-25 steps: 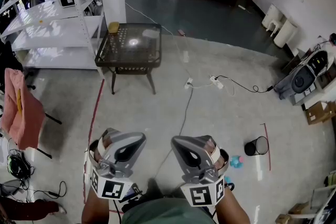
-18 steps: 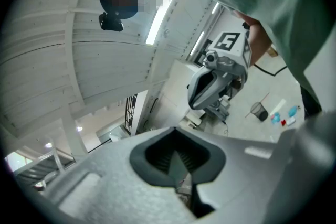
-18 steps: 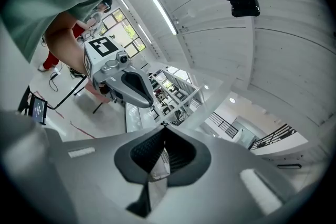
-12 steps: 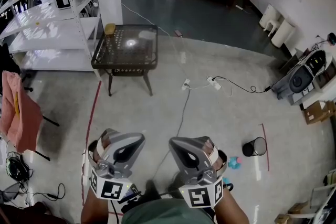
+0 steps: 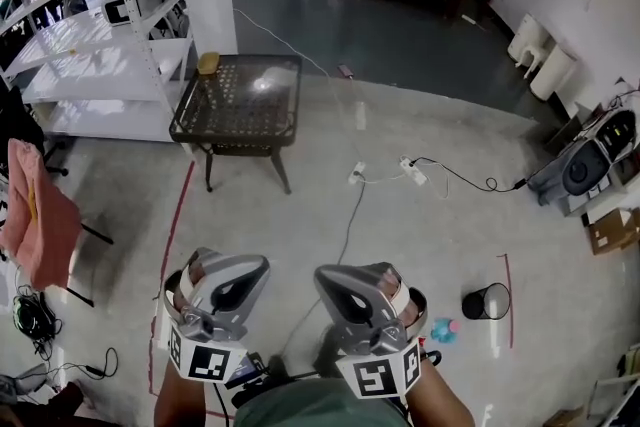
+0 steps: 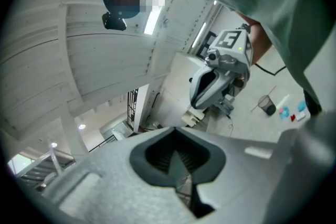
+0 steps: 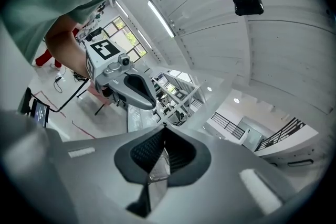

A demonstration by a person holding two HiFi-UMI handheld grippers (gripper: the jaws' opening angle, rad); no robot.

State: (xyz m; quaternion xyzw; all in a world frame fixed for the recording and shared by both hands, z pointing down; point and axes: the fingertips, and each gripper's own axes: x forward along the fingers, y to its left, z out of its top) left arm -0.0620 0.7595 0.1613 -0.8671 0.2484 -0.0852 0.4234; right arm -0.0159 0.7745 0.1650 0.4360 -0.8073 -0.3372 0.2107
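Observation:
I hold both grippers close to my body, pointing up towards the head camera, well above the floor. My left gripper [image 5: 245, 273] is shut, its jaws meeting at the tip [image 6: 175, 129] with nothing between them. My right gripper [image 5: 335, 283] is shut too and also empty [image 7: 164, 126]. They hang side by side about a hand's width apart, touching nothing. The left gripper view shows the right gripper's grey shell [image 6: 210, 86] against the ceiling. The right gripper view shows the left gripper's grey shell [image 7: 131, 87].
A low black mesh table [image 5: 240, 105] stands ahead with a yellow object [image 5: 209, 63] at its far left corner. White shelving [image 5: 90, 65] is at the left, a pink-draped chair [image 5: 35, 225] nearer. A black bin [image 5: 486, 301], cables and a power strip [image 5: 412, 171] lie right.
The head view has shifted a little, so both grippers sit slightly lower and the bin has slid down the picture. Both grippers stay shut and side by side.

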